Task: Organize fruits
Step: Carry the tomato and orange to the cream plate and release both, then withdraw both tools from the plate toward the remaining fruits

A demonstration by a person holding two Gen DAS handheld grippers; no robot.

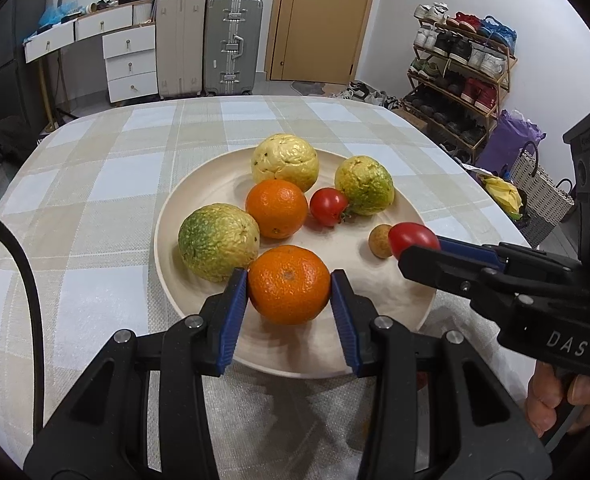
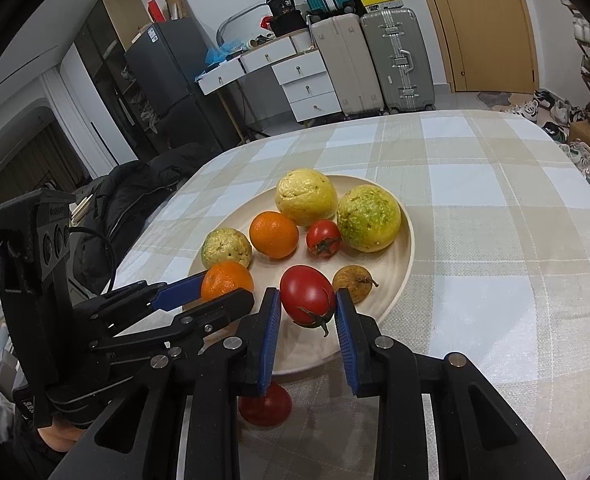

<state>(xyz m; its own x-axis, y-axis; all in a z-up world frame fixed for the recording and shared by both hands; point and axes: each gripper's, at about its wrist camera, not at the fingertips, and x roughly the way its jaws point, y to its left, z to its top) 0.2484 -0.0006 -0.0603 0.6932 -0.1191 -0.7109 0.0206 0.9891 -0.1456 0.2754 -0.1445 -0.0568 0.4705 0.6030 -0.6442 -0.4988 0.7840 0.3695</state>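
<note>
A cream plate (image 1: 163,236) (image 2: 407,248) on the checked tablecloth carries three bumpy yellow-green fruits, an orange (image 1: 277,208), a small tomato (image 1: 328,206) and a small brown fruit (image 1: 380,241). My left gripper (image 1: 289,280) (image 2: 225,286) is shut on a second orange (image 1: 289,292) (image 2: 227,278) over the plate's near left part. Beside it, my right gripper (image 2: 307,296) (image 1: 415,248) is shut on a red tomato (image 2: 307,300) (image 1: 413,236) next to the brown fruit (image 2: 353,282). Whether either held fruit rests on the plate I cannot tell.
Another red tomato (image 2: 265,404) lies on the cloth just in front of the plate, under my right gripper. The tablecloth (image 1: 95,184) spreads around the plate. Beyond the table stand suitcases (image 1: 231,44), white drawers (image 1: 131,60) and a shoe rack (image 1: 459,76).
</note>
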